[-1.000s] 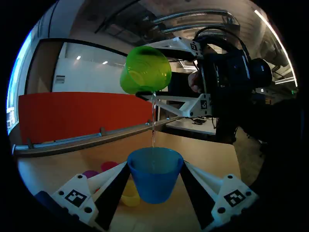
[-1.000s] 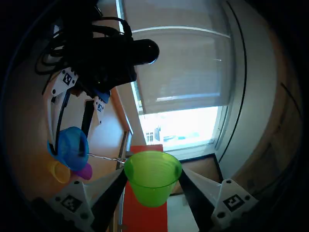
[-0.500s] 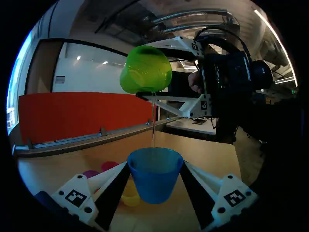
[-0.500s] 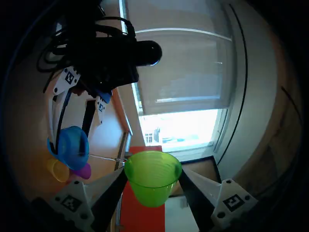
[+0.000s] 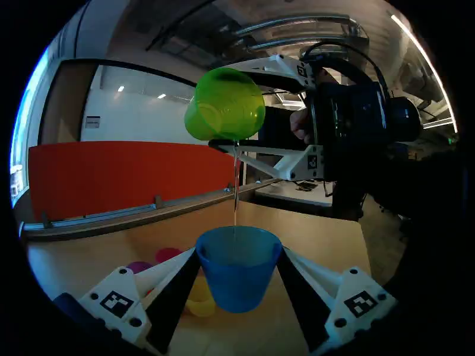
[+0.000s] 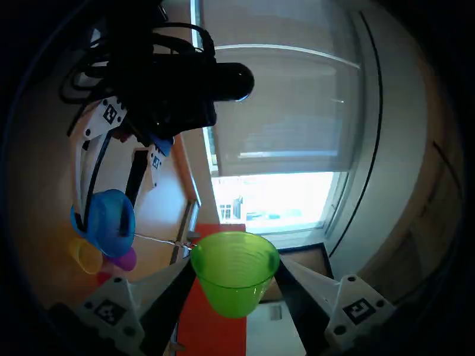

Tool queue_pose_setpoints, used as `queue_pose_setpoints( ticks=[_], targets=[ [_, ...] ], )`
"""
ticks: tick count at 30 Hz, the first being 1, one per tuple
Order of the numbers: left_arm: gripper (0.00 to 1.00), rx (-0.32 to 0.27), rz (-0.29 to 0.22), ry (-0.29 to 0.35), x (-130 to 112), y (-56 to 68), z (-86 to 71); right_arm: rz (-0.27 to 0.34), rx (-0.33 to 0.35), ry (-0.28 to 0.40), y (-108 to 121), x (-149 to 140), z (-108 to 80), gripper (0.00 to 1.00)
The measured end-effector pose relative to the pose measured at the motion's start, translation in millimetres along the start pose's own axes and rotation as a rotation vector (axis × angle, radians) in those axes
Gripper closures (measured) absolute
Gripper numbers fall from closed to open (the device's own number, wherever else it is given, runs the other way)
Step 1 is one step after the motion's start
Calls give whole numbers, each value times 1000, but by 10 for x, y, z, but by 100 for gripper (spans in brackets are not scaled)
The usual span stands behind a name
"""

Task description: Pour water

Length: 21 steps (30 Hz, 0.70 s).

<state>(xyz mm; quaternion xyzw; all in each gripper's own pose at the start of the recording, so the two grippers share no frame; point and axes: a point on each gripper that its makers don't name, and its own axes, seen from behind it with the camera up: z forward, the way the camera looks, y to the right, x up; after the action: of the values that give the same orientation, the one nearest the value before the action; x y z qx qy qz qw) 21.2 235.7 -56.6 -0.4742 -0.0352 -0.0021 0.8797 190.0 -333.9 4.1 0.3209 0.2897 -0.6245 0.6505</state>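
Note:
My left gripper (image 5: 237, 274) is shut on a blue cup (image 5: 238, 273), held upright above the wooden table (image 5: 309, 237). Above it my right gripper (image 5: 237, 104) holds a green cup (image 5: 224, 105) tipped on its side, and a thin stream of water (image 5: 236, 184) falls from its rim into the blue cup. In the right gripper view the green cup (image 6: 234, 272) sits between the right gripper's (image 6: 234, 279) fingers, the water stream (image 6: 159, 240) runs to the blue cup (image 6: 105, 221), and the left gripper (image 6: 110, 219) holds that cup.
A yellow cup (image 5: 200, 296), a purple cup (image 5: 139, 267) and a pink cup (image 5: 167, 255) lie on the table below the blue cup. A red partition (image 5: 119, 172) with a rail runs behind the table. A bright window (image 6: 273, 202) stands beyond the green cup.
The green cup has tipped slightly further while water keeps running into the blue cup. The left gripper and the blue cup have stayed in place.

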Motion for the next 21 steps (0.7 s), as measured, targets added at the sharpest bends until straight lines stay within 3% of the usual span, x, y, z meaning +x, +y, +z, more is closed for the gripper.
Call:
queue_pose_setpoints(
  ticks=[21],
  targets=[
    [13, 5, -1, 1, 4, -19, -22, -68, -17, 3, 36, 49, 10, 10]
  ],
)
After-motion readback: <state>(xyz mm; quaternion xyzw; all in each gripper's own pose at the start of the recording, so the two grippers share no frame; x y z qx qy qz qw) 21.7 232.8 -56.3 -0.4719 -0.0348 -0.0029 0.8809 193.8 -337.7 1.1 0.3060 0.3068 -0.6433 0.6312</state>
